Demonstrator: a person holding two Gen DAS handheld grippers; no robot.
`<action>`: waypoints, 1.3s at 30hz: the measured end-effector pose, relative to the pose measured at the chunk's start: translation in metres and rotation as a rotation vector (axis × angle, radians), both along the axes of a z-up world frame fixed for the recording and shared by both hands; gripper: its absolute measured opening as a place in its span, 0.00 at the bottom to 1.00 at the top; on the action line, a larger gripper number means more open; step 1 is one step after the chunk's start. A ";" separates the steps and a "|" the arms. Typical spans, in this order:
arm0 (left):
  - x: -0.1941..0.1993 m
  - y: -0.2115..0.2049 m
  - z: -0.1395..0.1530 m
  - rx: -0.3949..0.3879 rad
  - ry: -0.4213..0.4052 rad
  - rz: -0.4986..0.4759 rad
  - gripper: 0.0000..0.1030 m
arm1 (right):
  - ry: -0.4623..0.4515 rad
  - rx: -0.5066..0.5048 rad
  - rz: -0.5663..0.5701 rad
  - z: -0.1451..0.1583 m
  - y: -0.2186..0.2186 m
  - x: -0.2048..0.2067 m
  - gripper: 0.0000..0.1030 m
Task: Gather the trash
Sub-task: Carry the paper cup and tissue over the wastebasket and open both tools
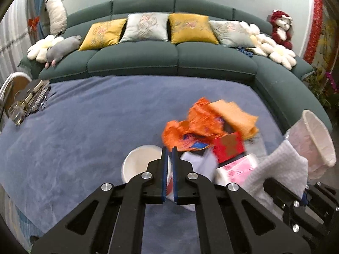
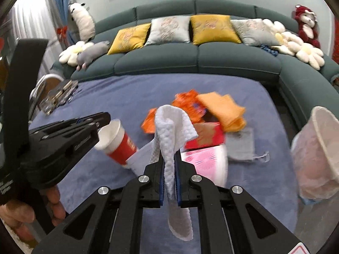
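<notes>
My left gripper (image 1: 169,154) is shut on the rim of a red and white paper cup (image 1: 137,163); the right wrist view shows the cup (image 2: 118,139) held tilted above the blue rug. My right gripper (image 2: 169,158) is shut on a white paper towel (image 2: 171,131), which also shows in the left wrist view (image 1: 281,169). A trash pile lies on the rug: orange wrapper (image 1: 190,127), orange cloth (image 1: 237,114), red box (image 1: 228,146), pink-printed white packet (image 1: 235,169) and a grey pouch (image 2: 241,144). A lined wastebasket (image 2: 317,148) stands at the right.
A curved green sofa (image 1: 173,57) with cushions and plush toys rings the blue rug (image 1: 84,137). A side table with clutter (image 1: 27,101) stands at the left. Potted plants (image 1: 322,84) stand at the far right.
</notes>
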State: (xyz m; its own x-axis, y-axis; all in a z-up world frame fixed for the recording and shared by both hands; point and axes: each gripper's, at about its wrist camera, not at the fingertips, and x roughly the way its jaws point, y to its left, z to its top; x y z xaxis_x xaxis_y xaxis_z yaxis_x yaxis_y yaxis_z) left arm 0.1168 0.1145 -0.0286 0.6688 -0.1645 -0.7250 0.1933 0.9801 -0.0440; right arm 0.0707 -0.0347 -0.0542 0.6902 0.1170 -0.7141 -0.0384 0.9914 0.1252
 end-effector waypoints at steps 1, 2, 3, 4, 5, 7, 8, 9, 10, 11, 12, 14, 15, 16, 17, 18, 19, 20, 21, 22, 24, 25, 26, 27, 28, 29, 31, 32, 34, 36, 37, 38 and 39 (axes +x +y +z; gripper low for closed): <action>-0.002 -0.006 0.005 -0.003 -0.007 -0.014 0.03 | -0.005 0.000 -0.009 0.003 -0.004 -0.001 0.08; -0.004 -0.015 0.010 -0.001 -0.018 -0.031 0.03 | -0.014 0.000 -0.026 0.008 -0.012 -0.003 0.08; -0.006 -0.024 0.015 0.002 -0.029 -0.048 0.03 | -0.020 -0.001 -0.039 0.011 -0.019 -0.005 0.08; -0.008 -0.029 0.018 0.002 -0.035 -0.058 0.03 | -0.026 -0.001 -0.049 0.014 -0.025 -0.007 0.08; -0.010 -0.039 0.023 -0.001 -0.043 -0.075 0.03 | -0.031 -0.006 -0.062 0.016 -0.030 -0.009 0.08; -0.013 -0.050 0.027 -0.006 -0.049 -0.094 0.03 | -0.036 -0.011 -0.081 0.021 -0.041 -0.012 0.08; -0.015 -0.058 0.031 -0.012 -0.053 -0.109 0.03 | -0.040 -0.015 -0.096 0.023 -0.049 -0.014 0.08; -0.016 -0.063 0.034 -0.021 -0.052 -0.118 0.03 | -0.042 -0.015 -0.105 0.025 -0.053 -0.016 0.08; -0.017 -0.068 0.036 -0.030 -0.048 -0.127 0.03 | -0.045 -0.012 -0.117 0.026 -0.059 -0.018 0.08; -0.019 -0.072 0.037 -0.032 -0.047 -0.135 0.04 | -0.048 -0.011 -0.132 0.028 -0.066 -0.020 0.08; -0.020 -0.075 0.037 -0.030 -0.044 -0.135 0.05 | -0.049 -0.012 -0.142 0.028 -0.071 -0.022 0.08; -0.020 -0.076 0.034 -0.029 -0.032 -0.125 0.07 | -0.050 -0.012 -0.156 0.028 -0.080 -0.025 0.08; -0.019 -0.073 0.032 -0.027 -0.024 -0.113 0.12 | -0.049 -0.010 -0.161 0.027 -0.083 -0.027 0.08; -0.018 -0.068 0.028 -0.020 -0.013 -0.087 0.28 | -0.047 -0.006 -0.163 0.027 -0.085 -0.028 0.08; -0.017 -0.063 0.026 -0.012 -0.009 -0.066 0.50 | -0.042 0.002 -0.166 0.025 -0.087 -0.029 0.08; -0.017 -0.055 0.022 0.005 -0.012 -0.024 0.59 | -0.039 0.006 -0.166 0.023 -0.087 -0.029 0.08; -0.018 -0.048 0.021 0.013 -0.020 0.005 0.67 | -0.035 0.007 -0.165 0.021 -0.086 -0.028 0.08; -0.019 -0.037 0.017 0.021 -0.032 0.036 0.72 | -0.029 0.006 -0.161 0.018 -0.084 -0.028 0.08; -0.017 -0.025 0.011 0.039 -0.024 0.063 0.74 | -0.025 0.008 -0.156 0.017 -0.084 -0.027 0.08; -0.014 -0.016 0.006 0.050 -0.009 0.084 0.77 | -0.021 0.010 -0.152 0.015 -0.081 -0.026 0.08; -0.010 0.004 -0.004 0.047 0.013 0.112 0.78 | -0.011 0.017 -0.143 0.010 -0.074 -0.025 0.08; -0.009 0.011 -0.008 0.047 0.022 0.124 0.80 | -0.009 0.020 -0.140 0.008 -0.072 -0.024 0.08; -0.008 0.020 -0.013 0.041 0.030 0.132 0.84 | -0.004 0.022 -0.134 0.006 -0.068 -0.022 0.08; -0.007 0.026 -0.017 0.037 0.037 0.139 0.86 | -0.001 0.023 -0.131 0.005 -0.066 -0.021 0.08; -0.006 0.031 -0.023 0.039 0.047 0.149 0.87 | 0.002 0.023 -0.127 0.003 -0.062 -0.019 0.08; -0.005 0.033 -0.027 0.036 0.055 0.149 0.88 | 0.007 0.024 -0.124 0.001 -0.059 -0.018 0.08; -0.001 0.037 -0.038 0.021 0.094 0.153 0.89 | 0.017 0.024 -0.115 -0.004 -0.053 -0.013 0.08; 0.003 0.039 -0.045 0.005 0.120 0.157 0.89 | 0.021 0.022 -0.112 -0.006 -0.050 -0.011 0.08; 0.009 0.041 -0.057 -0.016 0.158 0.174 0.89 | 0.028 0.020 -0.107 -0.009 -0.047 -0.007 0.08; 0.013 0.040 -0.065 -0.028 0.176 0.183 0.89 | 0.032 0.019 -0.107 -0.011 -0.046 -0.004 0.08; 0.018 0.039 -0.069 -0.028 0.183 0.190 0.89 | 0.034 0.018 -0.108 -0.012 -0.046 -0.002 0.08; 0.021 0.038 -0.071 -0.025 0.189 0.194 0.89 | 0.040 0.019 -0.110 -0.014 -0.046 0.000 0.08; 0.025 0.037 -0.074 -0.023 0.199 0.197 0.89 | 0.045 0.019 -0.111 -0.016 -0.046 0.002 0.08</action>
